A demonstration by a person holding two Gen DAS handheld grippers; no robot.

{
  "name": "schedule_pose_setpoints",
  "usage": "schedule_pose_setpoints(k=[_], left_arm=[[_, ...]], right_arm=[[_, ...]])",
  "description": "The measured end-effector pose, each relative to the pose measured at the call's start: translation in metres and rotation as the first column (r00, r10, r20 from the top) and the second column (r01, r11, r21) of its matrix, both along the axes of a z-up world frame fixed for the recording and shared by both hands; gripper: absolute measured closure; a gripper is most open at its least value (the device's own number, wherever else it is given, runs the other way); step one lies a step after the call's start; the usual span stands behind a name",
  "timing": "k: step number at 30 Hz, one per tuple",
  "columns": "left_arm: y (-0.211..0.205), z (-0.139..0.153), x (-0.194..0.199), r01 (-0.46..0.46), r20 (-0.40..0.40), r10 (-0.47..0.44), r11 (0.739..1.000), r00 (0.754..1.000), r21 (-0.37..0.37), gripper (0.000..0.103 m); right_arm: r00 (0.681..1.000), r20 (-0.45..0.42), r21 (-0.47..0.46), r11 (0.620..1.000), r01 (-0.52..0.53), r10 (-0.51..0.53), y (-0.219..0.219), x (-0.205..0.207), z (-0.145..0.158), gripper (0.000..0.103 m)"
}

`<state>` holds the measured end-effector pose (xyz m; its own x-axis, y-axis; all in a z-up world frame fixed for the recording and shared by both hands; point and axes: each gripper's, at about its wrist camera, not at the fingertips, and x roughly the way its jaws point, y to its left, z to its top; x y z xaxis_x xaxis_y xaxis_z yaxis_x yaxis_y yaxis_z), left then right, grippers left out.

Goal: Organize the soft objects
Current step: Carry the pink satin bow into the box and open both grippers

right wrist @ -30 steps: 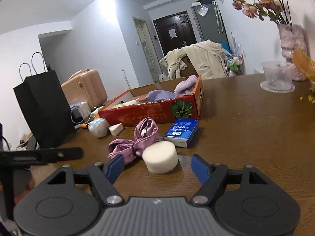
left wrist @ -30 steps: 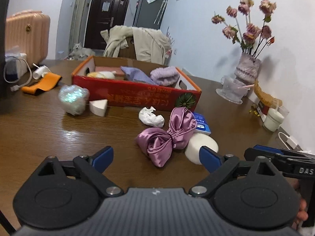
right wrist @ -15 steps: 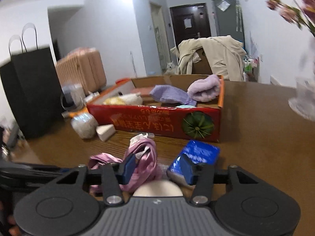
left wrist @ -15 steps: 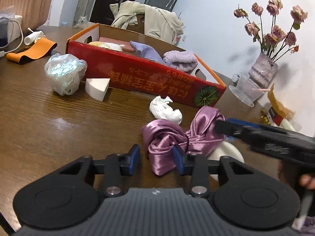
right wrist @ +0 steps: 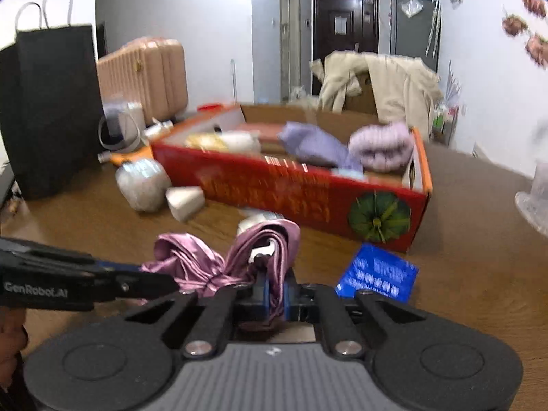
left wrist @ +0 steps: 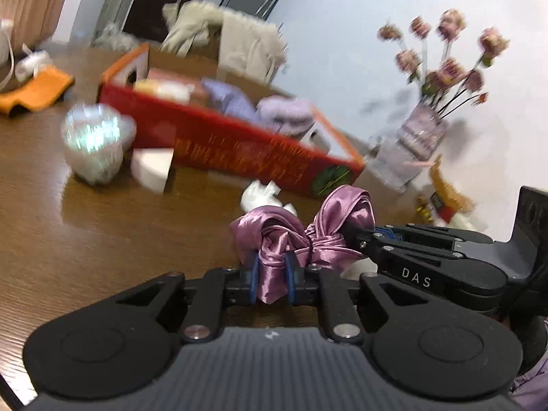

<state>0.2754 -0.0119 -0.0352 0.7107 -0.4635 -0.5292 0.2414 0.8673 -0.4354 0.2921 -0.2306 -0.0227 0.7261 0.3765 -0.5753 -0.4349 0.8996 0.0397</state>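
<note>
A purple satin bow [left wrist: 301, 233] is held between both grippers, just above the table. My left gripper [left wrist: 270, 282] is shut on its left lobe. My right gripper [right wrist: 274, 294] is shut on its right lobe [right wrist: 270, 250]; that gripper also shows in the left wrist view [left wrist: 356, 236]. Behind stands a red cardboard box [left wrist: 239, 150] [right wrist: 294, 188] holding lilac cloths [right wrist: 380, 147] and other soft items. A white round sponge [left wrist: 359, 267] is mostly hidden behind the bow.
On the wooden table [right wrist: 462, 239] lie a crumpled white cloth [left wrist: 263, 195], a white wedge sponge [left wrist: 152, 167], an iridescent wrapped ball [left wrist: 94, 144], a blue packet [right wrist: 376, 274] and an orange item [left wrist: 34, 92]. A vase of flowers [left wrist: 421, 137] stands right; a black bag [right wrist: 51, 102] left.
Both grippers were open a second ago, then closed in on the bow. Now each is shut on one lobe, and the views are blurred by motion.
</note>
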Motion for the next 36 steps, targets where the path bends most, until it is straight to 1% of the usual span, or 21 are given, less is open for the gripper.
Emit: schedule_pose_setpoints(k=[5, 10, 14, 17, 19, 20, 22, 25, 27, 28, 30, 32, 33, 34, 35, 36], left_arm=[[0.014, 0.025, -0.034, 0.012, 0.078, -0.011, 1.0, 0.997, -0.015, 0.088], [0.018, 0.037, -0.056, 0.024, 0.116, -0.021, 0.999, 0.993, -0.023, 0.088], [0.016, 0.042, -0.057, 0.04, 0.136, -0.036, 0.999, 0.99, -0.029, 0.088], [0.015, 0.055, -0.036, 0.058, 0.149, -0.053, 0.998, 0.987, -0.029, 0.088], [0.012, 0.069, -0.009, 0.082, 0.17, -0.077, 0.996, 0.982, -0.021, 0.088], [0.01, 0.076, 0.01, 0.09, 0.175, -0.086, 0.996, 0.981, -0.014, 0.088], [0.002, 0.087, 0.052, 0.105, 0.166, -0.103, 0.995, 0.981, 0.001, 0.088], [-0.016, 0.091, 0.122, 0.11, 0.134, -0.114, 0.993, 0.984, 0.037, 0.088], [-0.031, 0.084, 0.168, 0.099, 0.092, -0.106, 0.992, 0.99, 0.073, 0.088], [-0.039, 0.079, 0.19, 0.101, 0.068, -0.107, 0.991, 0.992, 0.093, 0.088], [-0.052, 0.064, 0.231, 0.078, -0.009, -0.078, 0.991, 0.997, 0.112, 0.088], [-0.064, 0.047, 0.259, 0.076, -0.061, -0.067, 0.985, 0.996, 0.154, 0.086], [-0.067, 0.038, 0.268, 0.062, -0.088, -0.047, 0.983, 0.995, 0.175, 0.082], [-0.067, 0.031, 0.275, 0.049, -0.116, -0.028, 0.982, 0.993, 0.181, 0.082], [-0.065, 0.025, 0.278, 0.059, -0.134, -0.037, 0.984, 0.99, 0.167, 0.081], [-0.062, 0.021, 0.279, 0.063, -0.14, -0.041, 0.985, 0.989, 0.161, 0.076]], right_arm=[[0.998, 0.057, 0.018, 1.0, 0.005, -0.006, 0.009, -0.037, 0.026, 0.096], [0.996, 0.081, 0.036, 0.999, 0.019, -0.022, 0.01, -0.066, 0.039, 0.096], [0.995, 0.098, 0.033, 0.999, 0.029, -0.032, 0.005, -0.073, 0.047, 0.096], [0.992, 0.121, 0.026, 0.999, 0.027, -0.029, 0.003, -0.062, 0.054, 0.096], [0.988, 0.151, 0.007, 1.0, 0.029, -0.03, 0.001, -0.043, 0.064, 0.096], [0.985, 0.169, -0.004, 1.0, 0.03, -0.029, -0.002, -0.028, 0.071, 0.096], [0.984, 0.175, 0.0, 0.999, 0.04, -0.039, -0.008, 0.006, 0.08, 0.096], [0.989, 0.127, 0.024, 0.997, 0.073, -0.075, -0.021, 0.075, 0.083, 0.096], [0.99, 0.088, 0.008, 0.994, 0.105, -0.106, -0.026, 0.122, 0.075, 0.096], [0.991, 0.073, -0.016, 0.993, 0.118, -0.117, -0.025, 0.144, 0.069, 0.096], [0.989, 0.047, -0.082, 0.986, 0.144, -0.14, -0.021, 0.183, 0.054, 0.096], [0.989, 0.036, -0.191, 0.97, 0.147, -0.143, -0.011, 0.214, 0.037, 0.095], [0.989, 0.025, -0.234, 0.961, 0.146, -0.144, -0.008, 0.226, 0.028, 0.095], [0.989, 0.013, -0.265, 0.953, 0.145, -0.146, -0.005, 0.234, 0.022, 0.093], [0.989, 0.004, -0.313, 0.939, 0.141, -0.148, 0.0, 0.242, 0.013, 0.093], [0.989, 0.014, -0.345, 0.927, 0.144, -0.148, 0.004, 0.245, 0.009, 0.093]])
